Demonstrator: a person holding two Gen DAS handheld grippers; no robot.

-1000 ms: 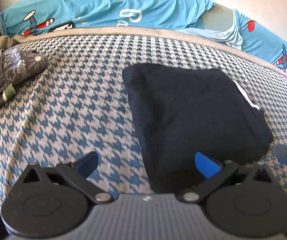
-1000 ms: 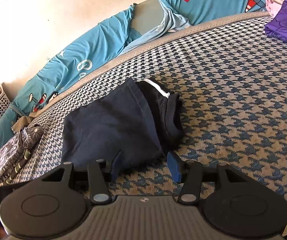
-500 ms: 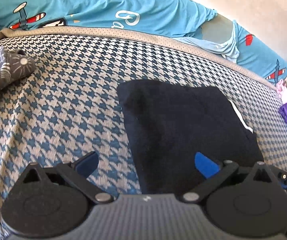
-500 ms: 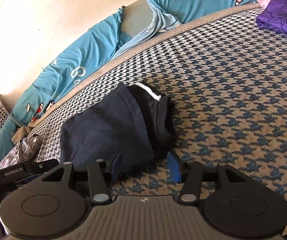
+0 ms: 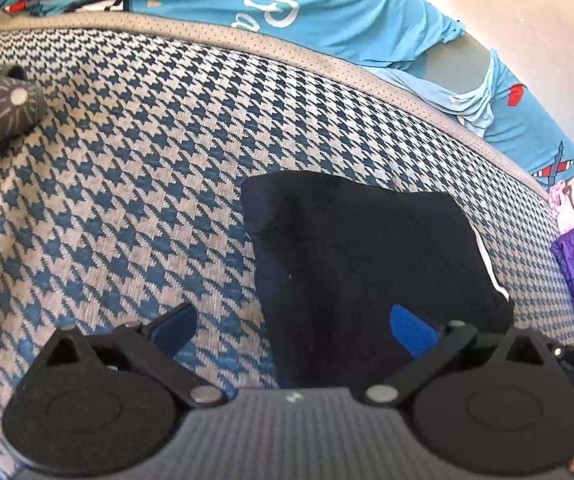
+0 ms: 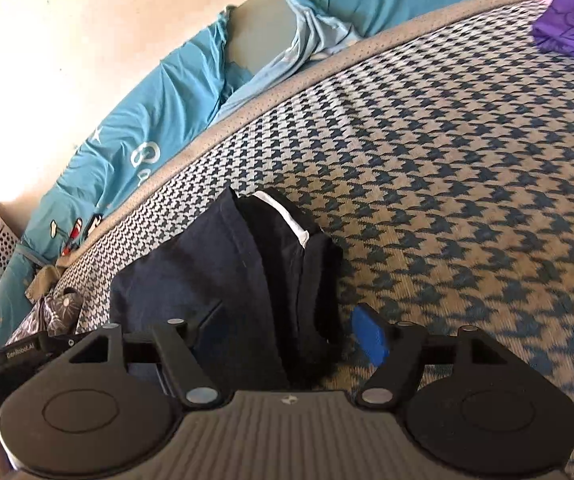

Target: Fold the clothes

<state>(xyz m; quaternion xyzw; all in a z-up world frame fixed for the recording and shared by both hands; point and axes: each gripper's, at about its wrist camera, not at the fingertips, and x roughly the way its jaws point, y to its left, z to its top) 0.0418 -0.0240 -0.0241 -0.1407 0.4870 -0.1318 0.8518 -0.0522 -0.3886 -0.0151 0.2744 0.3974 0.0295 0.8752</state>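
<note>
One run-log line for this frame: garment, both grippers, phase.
garment: folded dark garment flat on houndstooth bed cover | left gripper: open, empty | right gripper: jaws opening astride garment edge | phase: fold release

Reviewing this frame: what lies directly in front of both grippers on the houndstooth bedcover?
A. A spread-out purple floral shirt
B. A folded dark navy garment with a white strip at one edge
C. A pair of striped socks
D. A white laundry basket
B: the folded dark navy garment lies flat on the houndstooth bedcover, a white strip showing at its edge, just ahead of the left gripper and the right gripper, whose jaws are opening.
</note>
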